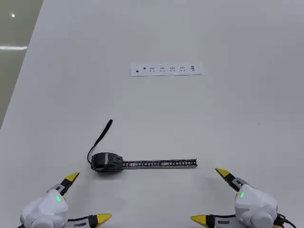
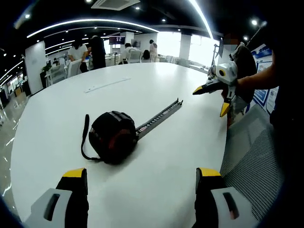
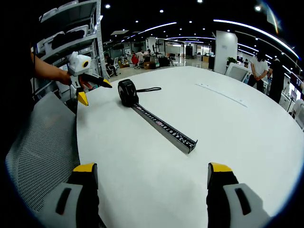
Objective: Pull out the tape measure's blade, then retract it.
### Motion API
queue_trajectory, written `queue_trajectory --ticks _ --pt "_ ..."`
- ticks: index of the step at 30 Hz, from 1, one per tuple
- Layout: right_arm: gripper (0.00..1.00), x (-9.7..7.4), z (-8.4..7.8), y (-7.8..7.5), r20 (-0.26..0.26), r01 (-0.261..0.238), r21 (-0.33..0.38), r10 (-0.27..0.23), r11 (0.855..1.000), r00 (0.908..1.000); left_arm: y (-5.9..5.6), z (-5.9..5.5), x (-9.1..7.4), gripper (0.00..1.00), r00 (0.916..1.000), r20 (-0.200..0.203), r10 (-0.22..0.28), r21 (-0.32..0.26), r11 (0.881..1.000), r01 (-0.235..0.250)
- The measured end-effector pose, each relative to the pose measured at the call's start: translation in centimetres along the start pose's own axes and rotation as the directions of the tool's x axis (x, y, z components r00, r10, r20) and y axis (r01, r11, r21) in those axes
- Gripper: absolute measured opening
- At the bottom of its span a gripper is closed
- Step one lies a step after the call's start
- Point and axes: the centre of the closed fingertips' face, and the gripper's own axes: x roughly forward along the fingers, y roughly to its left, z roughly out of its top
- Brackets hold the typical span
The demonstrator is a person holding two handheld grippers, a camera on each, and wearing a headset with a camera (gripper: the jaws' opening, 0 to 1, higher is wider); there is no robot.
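Observation:
A black tape measure (image 1: pixel 107 162) lies on the white table with its blade (image 1: pixel 160 164) drawn out to the right and a black wrist strap (image 1: pixel 100 137) trailing behind it. In the left gripper view the case (image 2: pixel 113 136) sits just ahead of the yellow-tipped jaws, the blade (image 2: pixel 159 116) running away to the right. The right gripper view has the blade's end hook (image 3: pixel 189 145) nearest and the case (image 3: pixel 128 91) farther off. My left gripper (image 1: pixel 84 198) is open near the table's front edge, short of the case. My right gripper (image 1: pixel 212 195) is open too, below the blade's tip. Neither touches the tape.
A white power strip (image 1: pixel 166 69) is set flat into the table further back. The table's left edge (image 1: pixel 21 71) drops to a glossy floor. People and desks stand in the background beyond the table (image 2: pixel 95 50). A grey meshed chair (image 3: pixel 42 137) is beside the table edge.

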Motion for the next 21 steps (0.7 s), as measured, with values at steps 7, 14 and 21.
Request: queue_trajectory --ticks 7,14,21 --pt "0.97 -0.5 1.3 0.5 0.032 0.101 0.032 -0.102 0.994 0.9943 -0.2 0.5 -0.8 0.95 0.9938 0.022 0.109 -0.077 0.991 -0.107" --pt "0.96 -0.7 2.5 2.0 0.057 0.174 0.075 -0.179 0.982 0.9822 -0.9 1.2 -1.6 0.96 0.9755 0.045 0.215 -0.161 0.965 -0.206" --pt "0.96 -0.6 3.0 3.1 0.054 0.214 0.129 -0.223 0.968 0.9733 -1.8 2.3 -2.0 0.97 0.9614 0.077 0.264 -0.188 0.951 -0.246"
